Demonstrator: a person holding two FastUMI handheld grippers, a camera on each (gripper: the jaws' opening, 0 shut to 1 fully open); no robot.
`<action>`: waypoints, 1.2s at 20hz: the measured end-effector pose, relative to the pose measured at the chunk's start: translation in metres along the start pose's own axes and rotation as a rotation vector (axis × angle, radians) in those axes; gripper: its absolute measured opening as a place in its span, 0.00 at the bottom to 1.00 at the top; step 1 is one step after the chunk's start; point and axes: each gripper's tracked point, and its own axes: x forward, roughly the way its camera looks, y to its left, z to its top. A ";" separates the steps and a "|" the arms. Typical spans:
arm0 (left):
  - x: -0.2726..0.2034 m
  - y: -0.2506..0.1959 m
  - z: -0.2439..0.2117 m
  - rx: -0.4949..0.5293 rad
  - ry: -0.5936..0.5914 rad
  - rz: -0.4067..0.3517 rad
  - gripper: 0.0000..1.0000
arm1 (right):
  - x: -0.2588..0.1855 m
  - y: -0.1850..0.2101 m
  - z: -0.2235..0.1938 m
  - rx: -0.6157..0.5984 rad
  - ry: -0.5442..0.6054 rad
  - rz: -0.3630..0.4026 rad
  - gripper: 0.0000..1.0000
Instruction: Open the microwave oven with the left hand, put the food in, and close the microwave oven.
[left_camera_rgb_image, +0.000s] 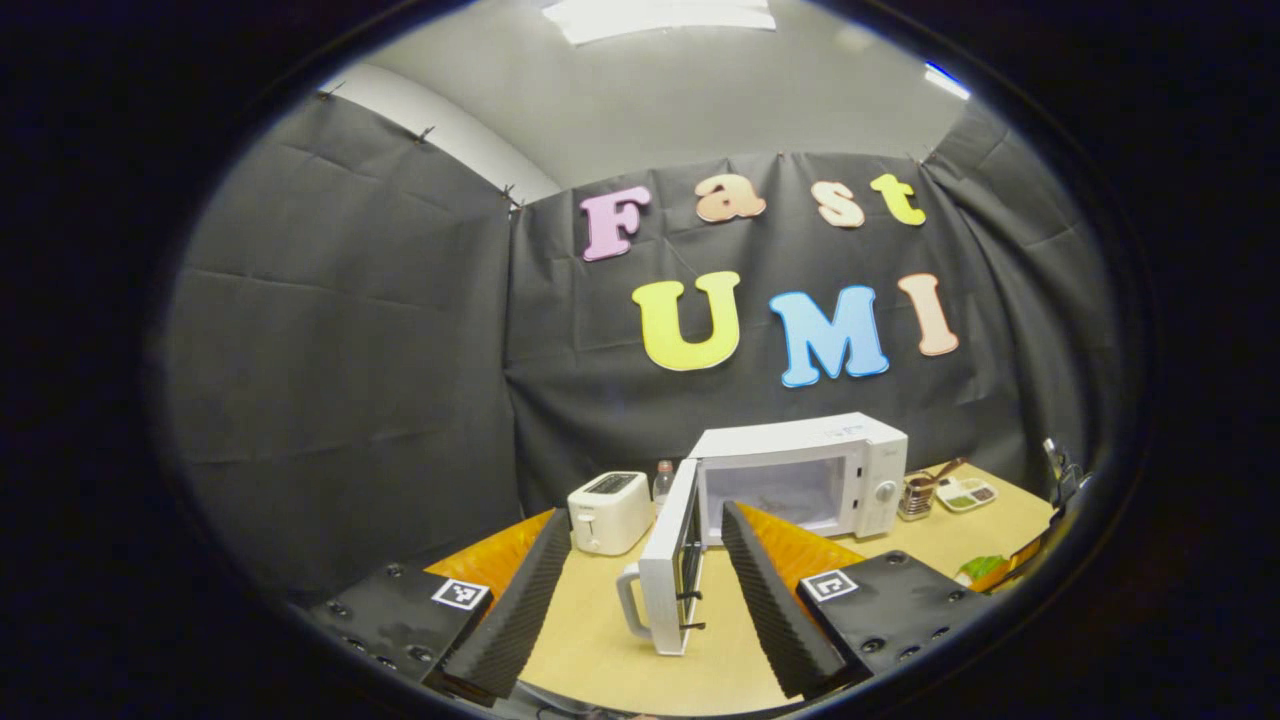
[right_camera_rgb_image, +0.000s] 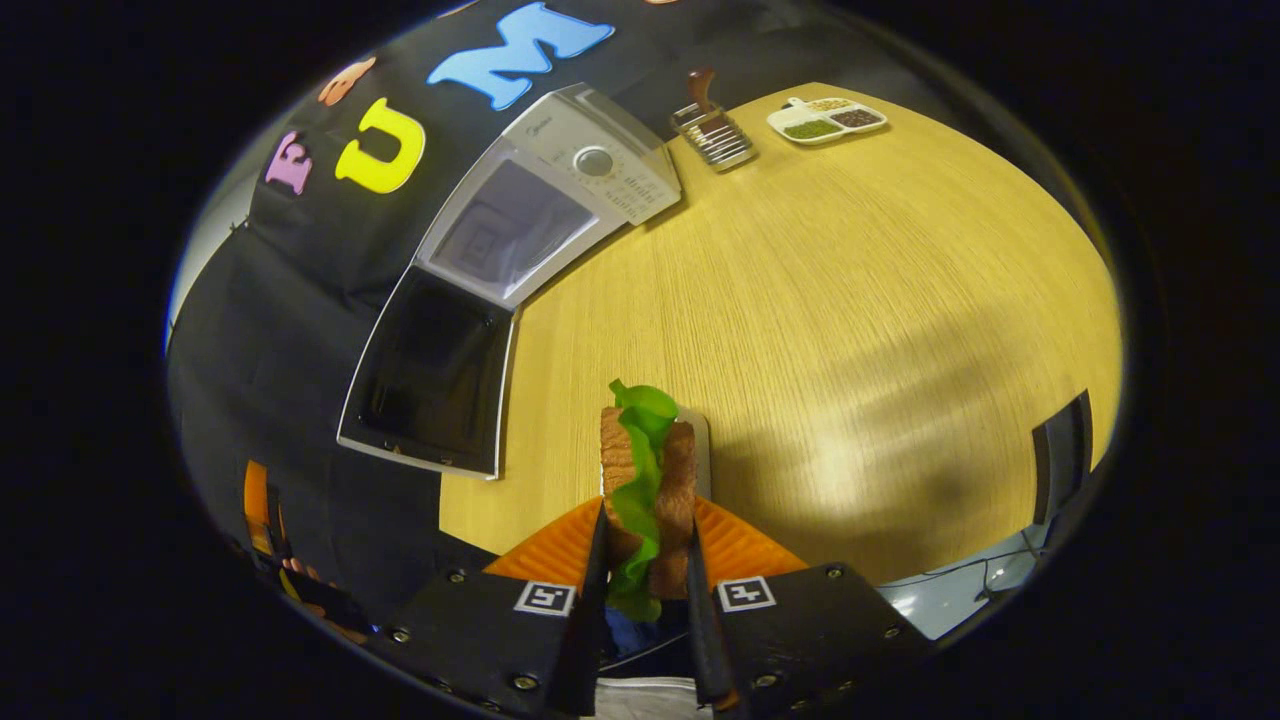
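Note:
The white microwave (left_camera_rgb_image: 800, 475) stands at the back of the wooden table (left_camera_rgb_image: 600, 650), its door (left_camera_rgb_image: 665, 570) swung wide open toward me with the handle (left_camera_rgb_image: 628, 600) on its near edge. My left gripper (left_camera_rgb_image: 640, 600) is open; the door edge shows in the gap between its fingers, untouched. In the right gripper view, my right gripper (right_camera_rgb_image: 645, 520) is shut on a sandwich (right_camera_rgb_image: 645, 470) of brown bread and green lettuce, held above the table (right_camera_rgb_image: 850, 300). The microwave (right_camera_rgb_image: 560, 190) lies ahead to its left, with its open door (right_camera_rgb_image: 435, 370) and the cavity (right_camera_rgb_image: 505, 230) showing.
A white toaster (left_camera_rgb_image: 608, 512) and a small bottle (left_camera_rgb_image: 663, 480) stand left of the microwave. A utensil holder (left_camera_rgb_image: 915, 495) and a divided condiment tray (left_camera_rgb_image: 965, 493) sit to its right, the holder (right_camera_rgb_image: 712, 130) and tray (right_camera_rgb_image: 825, 118) at the table's far edge.

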 end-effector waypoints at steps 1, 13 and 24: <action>-0.003 -0.001 0.002 -0.006 -0.002 0.004 1.00 | -0.004 0.003 0.000 -0.034 -0.001 -0.003 0.37; 0.033 -0.004 0.024 -0.032 -0.059 -0.055 0.98 | -0.027 0.079 0.061 -0.049 -0.187 0.087 0.37; 0.092 0.051 0.023 -0.075 -0.080 -0.069 1.00 | 0.019 0.159 0.107 -0.095 -0.313 0.086 0.37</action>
